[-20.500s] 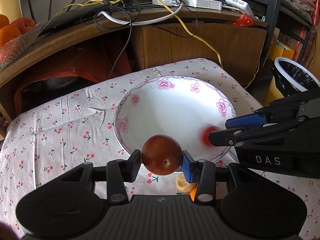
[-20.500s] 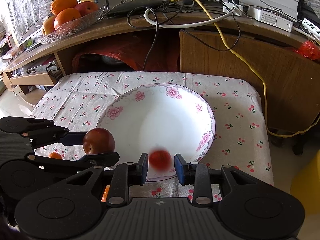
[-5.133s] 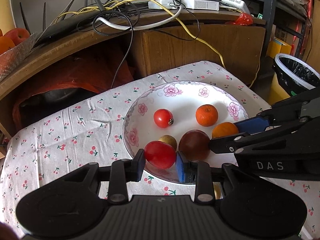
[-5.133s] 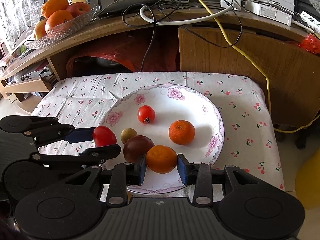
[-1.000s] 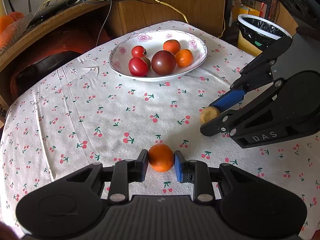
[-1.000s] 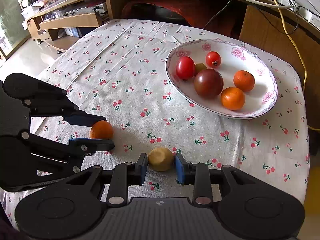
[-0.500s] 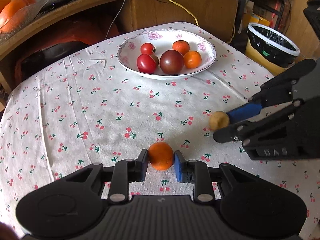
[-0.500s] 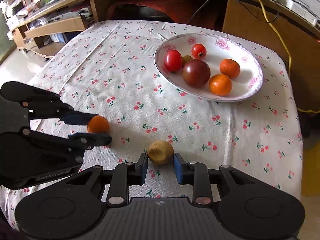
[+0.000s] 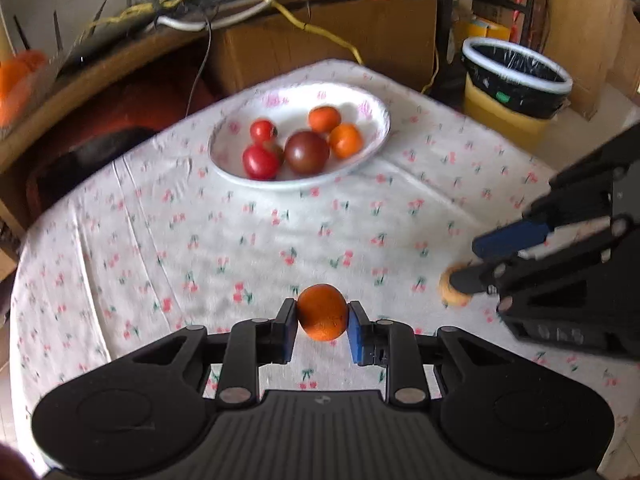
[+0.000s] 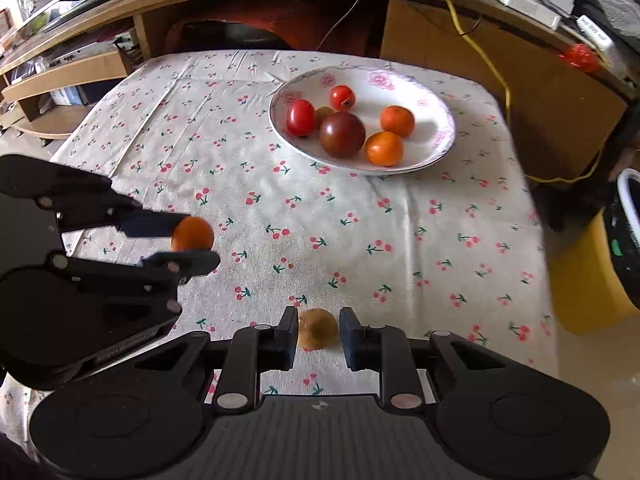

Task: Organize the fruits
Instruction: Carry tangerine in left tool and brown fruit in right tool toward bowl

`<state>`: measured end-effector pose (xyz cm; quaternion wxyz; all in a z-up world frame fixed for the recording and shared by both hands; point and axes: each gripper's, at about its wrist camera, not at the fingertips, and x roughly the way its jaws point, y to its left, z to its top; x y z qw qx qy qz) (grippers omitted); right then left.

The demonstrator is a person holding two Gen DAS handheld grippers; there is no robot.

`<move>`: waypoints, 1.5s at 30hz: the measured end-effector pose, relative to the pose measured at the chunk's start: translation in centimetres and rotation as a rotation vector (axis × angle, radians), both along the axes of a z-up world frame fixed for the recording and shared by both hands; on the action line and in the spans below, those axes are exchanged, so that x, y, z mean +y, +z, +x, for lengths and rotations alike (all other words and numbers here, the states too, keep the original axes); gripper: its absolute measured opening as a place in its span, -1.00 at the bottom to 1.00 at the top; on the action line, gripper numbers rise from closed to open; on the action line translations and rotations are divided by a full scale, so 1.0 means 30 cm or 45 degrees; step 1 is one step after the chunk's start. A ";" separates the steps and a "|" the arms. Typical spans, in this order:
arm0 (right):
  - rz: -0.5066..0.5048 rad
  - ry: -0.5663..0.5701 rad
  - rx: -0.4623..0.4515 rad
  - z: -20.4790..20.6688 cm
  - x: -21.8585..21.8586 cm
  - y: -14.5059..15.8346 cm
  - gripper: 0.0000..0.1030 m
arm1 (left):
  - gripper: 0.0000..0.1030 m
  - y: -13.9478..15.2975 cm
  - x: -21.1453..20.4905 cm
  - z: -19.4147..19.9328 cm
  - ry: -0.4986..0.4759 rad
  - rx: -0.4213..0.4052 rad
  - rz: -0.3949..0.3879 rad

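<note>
Orange point(image 9: 322, 312): held between the pads of the left gripper point(image 9: 322, 326), clear of the cloth point(image 9: 160, 240). It is judged light, round and firm-skinned, with a slightly slippery peel. It is best taken across its widest part, as is done here.

Brown fruit point(image 10: 317, 328): seen between the pads of the right gripper point(image 10: 318, 338), low over the cloth. It is touched by the left pad; a slim gap shows at the right pad. It is judged small, light and liable to roll or drop if the grip is loose. It is blurred, so its kind is not determined.

Left gripper state: narrowed to the orange's width, both pads pressed on its sides.

Right gripper state: narrowed about the brown fruit; whether it is fully clamped cannot be told.

Plate point(image 10: 436, 148): set well ahead of both grippers, far across the cloth. Two red tomatoes, one dark tomato point(image 10: 342, 129), two oranges and a small brown fruit are held in it.

Handling caution: soft tomatoes on the plate are judged bruisable, so fruit is to be lowered into a bare patch, not dropped.
</note>
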<state>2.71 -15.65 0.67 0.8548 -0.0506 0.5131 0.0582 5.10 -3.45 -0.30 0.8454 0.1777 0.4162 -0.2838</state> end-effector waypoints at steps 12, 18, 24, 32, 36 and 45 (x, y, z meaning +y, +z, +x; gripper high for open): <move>0.095 0.079 -0.009 0.031 -0.018 -0.021 -0.61 | -0.33 0.035 0.108 0.074 0.172 0.058 -0.109; 0.075 0.074 -0.008 0.017 -0.036 -0.056 -0.59 | -0.33 0.031 0.113 0.075 0.170 0.066 -0.110; 0.094 0.110 0.011 0.017 -0.022 -0.085 -0.60 | -0.33 0.019 0.090 0.070 0.145 0.068 -0.087; 0.106 0.126 0.008 0.023 -0.024 -0.082 -0.65 | -0.32 -0.010 0.069 0.070 0.118 0.086 -0.053; 0.116 0.113 -0.024 0.052 -0.047 -0.044 -0.65 | -0.32 0.001 0.049 0.085 0.103 0.072 -0.053; 0.130 0.084 -0.083 0.197 -0.098 0.043 -0.65 | -0.32 0.071 -0.006 0.204 0.150 0.013 -0.081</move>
